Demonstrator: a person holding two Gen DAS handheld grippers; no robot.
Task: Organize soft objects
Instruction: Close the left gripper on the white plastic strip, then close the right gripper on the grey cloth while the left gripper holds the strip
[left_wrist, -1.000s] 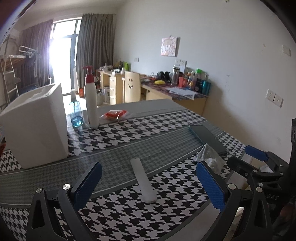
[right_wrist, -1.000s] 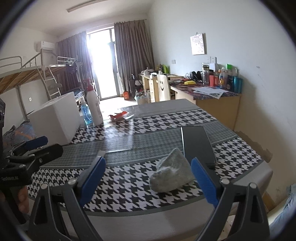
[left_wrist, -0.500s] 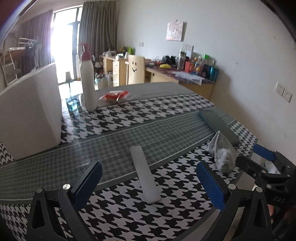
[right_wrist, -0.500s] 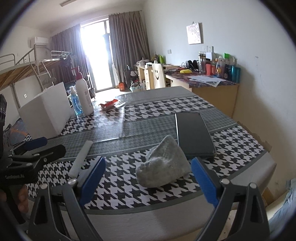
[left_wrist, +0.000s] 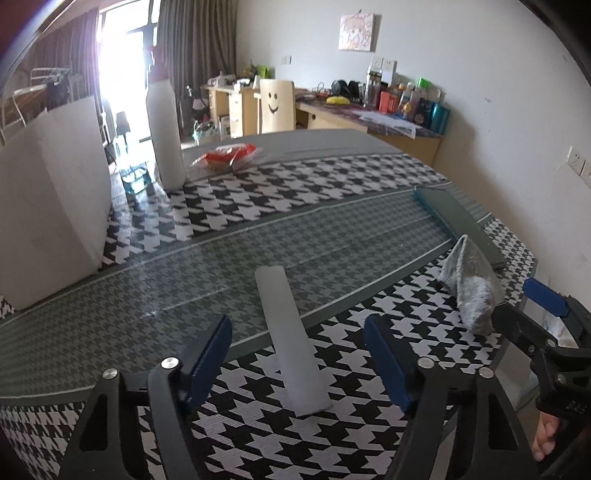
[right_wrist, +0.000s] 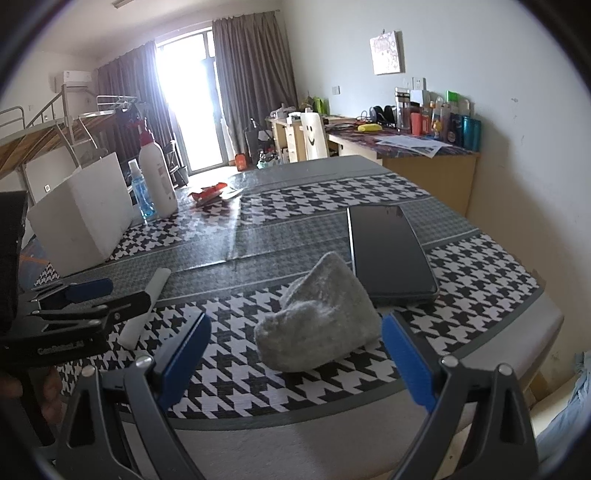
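Left gripper (left_wrist: 297, 360), jaws closing astride the white foam strip (left_wrist: 290, 341), apparently untouched; right gripper (right_wrist: 295, 356), jaws spread, faces grey cloth (right_wrist: 319, 319) near counter (right_wrist: 480, 258) front edge.

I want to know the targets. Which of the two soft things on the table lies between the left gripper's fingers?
The long white foam strip; the left gripper is closing around it. The grey fluffy cloth lies before the right gripper.

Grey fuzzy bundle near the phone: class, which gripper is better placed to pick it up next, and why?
Right. The right gripper has the grey fuzzy bundle centred between its open jaws; the left gripper is closing around the white strip.
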